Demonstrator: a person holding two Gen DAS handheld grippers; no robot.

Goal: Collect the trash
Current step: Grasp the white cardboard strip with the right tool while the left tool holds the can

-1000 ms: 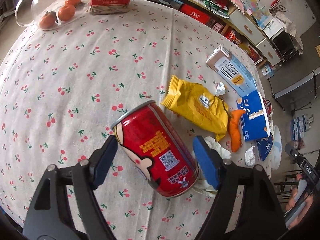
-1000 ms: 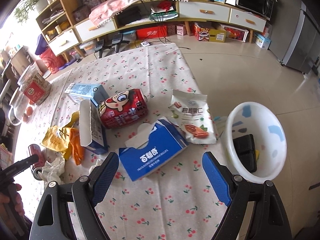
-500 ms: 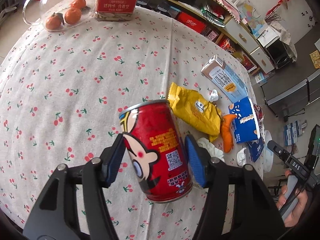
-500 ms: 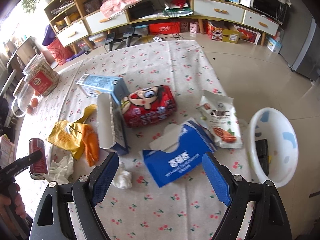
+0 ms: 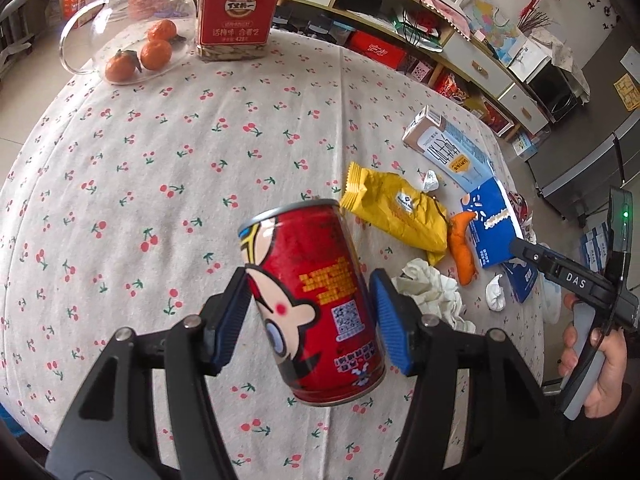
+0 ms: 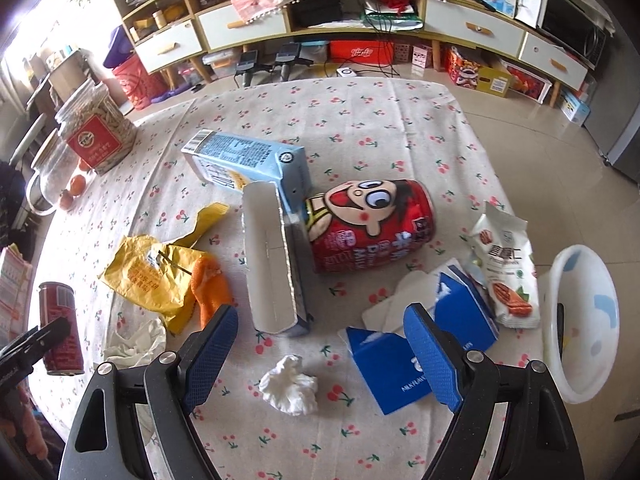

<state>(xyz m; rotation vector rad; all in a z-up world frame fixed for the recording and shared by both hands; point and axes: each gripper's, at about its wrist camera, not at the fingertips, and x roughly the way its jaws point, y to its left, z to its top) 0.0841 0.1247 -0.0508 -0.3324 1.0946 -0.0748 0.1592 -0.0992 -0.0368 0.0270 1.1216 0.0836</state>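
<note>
**Mia:** Looking from the left wrist, what is the left gripper doing?

**Ben:** It is pinching a small red can. A blue pad presses on each side, and the can hangs tilted above the cherry tablecloth. Past it lie a yellow wrapper, an orange scrap and a crumpled tissue. Far off are a jar of seeds and a glass pot with oranges.

**Mia:** And from the right wrist?

**Ben:** The right gripper is spread wide with nothing in it. A white tissue ball sits on the cloth just below its pads. A torn blue box is by the right pad. A big red can lies on its side next to a grey carton. A white bowl sits at the right.
</note>
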